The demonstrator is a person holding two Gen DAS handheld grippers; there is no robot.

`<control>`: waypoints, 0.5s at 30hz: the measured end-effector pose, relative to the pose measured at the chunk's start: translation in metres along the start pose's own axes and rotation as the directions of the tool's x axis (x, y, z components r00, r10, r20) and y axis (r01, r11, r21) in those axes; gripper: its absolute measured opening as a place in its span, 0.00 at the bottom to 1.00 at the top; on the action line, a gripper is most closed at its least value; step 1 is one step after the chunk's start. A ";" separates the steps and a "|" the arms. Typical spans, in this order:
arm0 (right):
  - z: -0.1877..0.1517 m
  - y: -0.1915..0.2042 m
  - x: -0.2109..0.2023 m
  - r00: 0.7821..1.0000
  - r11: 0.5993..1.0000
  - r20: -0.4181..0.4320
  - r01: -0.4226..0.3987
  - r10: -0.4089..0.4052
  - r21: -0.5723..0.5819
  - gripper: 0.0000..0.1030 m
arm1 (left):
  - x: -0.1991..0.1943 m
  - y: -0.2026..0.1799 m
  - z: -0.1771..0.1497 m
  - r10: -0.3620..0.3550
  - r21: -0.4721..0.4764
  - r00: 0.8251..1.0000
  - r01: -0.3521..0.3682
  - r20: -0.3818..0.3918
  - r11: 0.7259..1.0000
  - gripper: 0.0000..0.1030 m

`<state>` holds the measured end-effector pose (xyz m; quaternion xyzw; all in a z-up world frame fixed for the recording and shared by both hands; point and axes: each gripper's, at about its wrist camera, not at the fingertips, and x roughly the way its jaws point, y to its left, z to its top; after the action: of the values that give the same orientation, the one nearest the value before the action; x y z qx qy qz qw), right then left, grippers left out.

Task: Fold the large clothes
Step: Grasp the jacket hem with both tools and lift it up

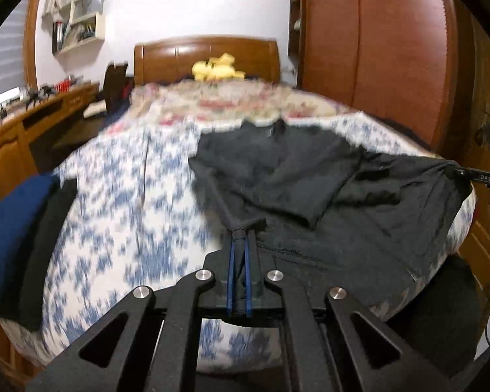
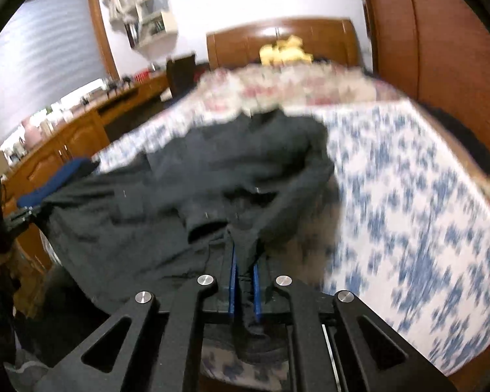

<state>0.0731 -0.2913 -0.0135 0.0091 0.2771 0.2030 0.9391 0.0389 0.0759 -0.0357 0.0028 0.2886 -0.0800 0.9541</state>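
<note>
A large black garment (image 1: pixel 310 189) lies spread on a bed with a blue-and-white flowered cover (image 1: pixel 124 202). My left gripper (image 1: pixel 240 228) is shut on the garment's near left corner, black cloth pinched between its blue pads. In the right wrist view the same garment (image 2: pixel 186 176) lies across the bed, and my right gripper (image 2: pixel 245 245) is shut on its near right corner, a fold of cloth hanging between the pads. Each view shows the other gripper at its edge: right gripper (image 1: pixel 470 176), left gripper (image 2: pixel 23 215), both gripping the hem held taut between them.
A folded blue cloth (image 1: pixel 9 238) and a dark one lie at the bed's left edge. A yellow soft toy (image 1: pixel 217 68) sits by the wooden headboard. A wooden desk (image 1: pixel 32 124) runs along the left; a tall wardrobe (image 1: pixel 375 49) stands right.
</note>
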 end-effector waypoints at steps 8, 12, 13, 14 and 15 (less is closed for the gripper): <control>0.038 0.024 -0.065 0.989 0.996 0.145 -0.006 0.018 -0.085 0.05 | -0.048 -0.012 0.056 -0.029 0.032 0.989 0.025 0.143 0.999 0.05; 0.037 0.025 -0.100 0.981 0.995 0.191 0.004 0.016 -0.101 0.05 | -0.074 -0.012 0.076 -0.037 0.039 0.980 0.030 0.197 0.999 0.05; 0.036 0.026 -0.110 0.979 0.995 0.203 0.003 0.018 -0.103 0.05 | -0.082 -0.011 0.081 -0.042 0.039 0.976 0.034 0.213 0.999 0.05; 0.035 0.028 -0.118 0.977 0.994 0.214 0.008 0.015 -0.107 0.05 | -0.090 -0.012 0.085 -0.046 0.046 0.972 0.037 0.228 0.998 0.05; 0.035 0.029 -0.130 0.974 0.994 0.225 0.016 0.010 -0.112 0.05 | -0.098 -0.013 0.088 -0.049 0.049 0.969 0.039 0.242 0.998 0.05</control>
<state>-0.0183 -0.3115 0.0869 -0.0217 0.1569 0.2147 0.9638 0.0048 0.0730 0.0918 0.0077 0.1678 -0.1073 0.9799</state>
